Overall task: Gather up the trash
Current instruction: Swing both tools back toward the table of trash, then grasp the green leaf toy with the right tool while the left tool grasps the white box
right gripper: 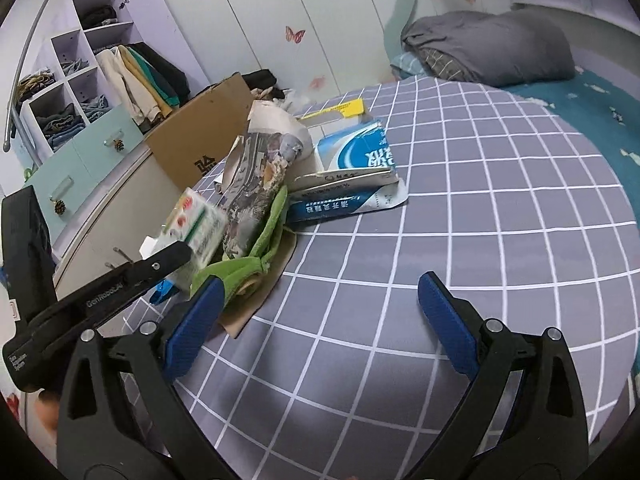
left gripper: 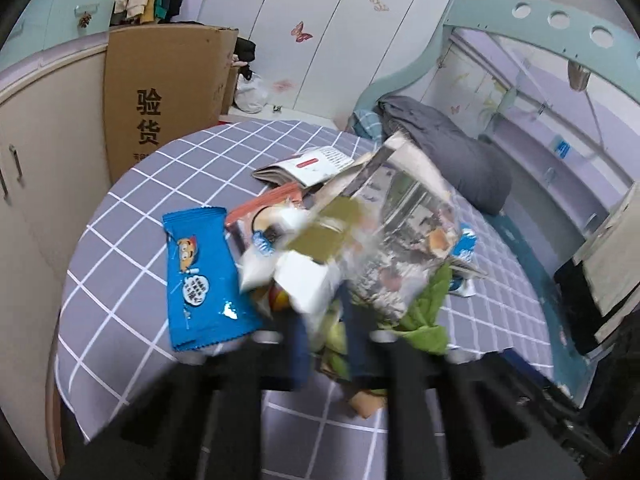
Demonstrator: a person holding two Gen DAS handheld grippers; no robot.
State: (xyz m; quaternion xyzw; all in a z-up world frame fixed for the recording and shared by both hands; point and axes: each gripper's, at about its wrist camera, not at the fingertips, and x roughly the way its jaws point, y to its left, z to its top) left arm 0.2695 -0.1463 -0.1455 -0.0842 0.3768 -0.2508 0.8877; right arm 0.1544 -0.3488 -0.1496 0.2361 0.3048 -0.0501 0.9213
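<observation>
Through the left wrist camera: heap of trash [left gripper: 360,240] piled mid-frame on a grey checked bedsheet [left gripper: 160,184], much of it smeared by blur. At nine o'clock of the heap, a blue snack wrapper [left gripper: 204,276] lying flat, touching the pile's edge. At twelve o'clock, a folded white leaflet [left gripper: 308,166]. At the centre, crumpled printed paper [left gripper: 404,232] standing tallest, with a green cloth [left gripper: 428,312] at its five o'clock. Left gripper [left gripper: 328,336] entering from six o'clock, clenched, tips buried in the near edge of the heap; impossible to tell through the blur whether any one piece is pinched. Beyond the bedsheet, a cardboard box [left gripper: 160,96] at ten o'clock and a grey blanket [left gripper: 448,148] at two o'clock.

Through the right wrist camera: right gripper [right gripper: 322,284] at six o'clock, jaws spread wide over bare bedsheet [right gripper: 480,220], grasping nothing. Same heap of trash [right gripper: 272,184] at ten o'clock of those jaws. Green cloth [right gripper: 260,240] just beside the left-hand blue pad [right gripper: 196,320]. Printed paper [right gripper: 260,168] upright above the cloth. Blue-and-white carton [right gripper: 360,156] at the heap's three o'clock. Left gripper [right gripper: 176,254] reaching in from eight o'clock, tip against a green-and-white packet [right gripper: 200,228]. Cardboard box [right gripper: 204,140] at eleven o'clock, grey blanket [right gripper: 492,52] at one o'clock.
</observation>
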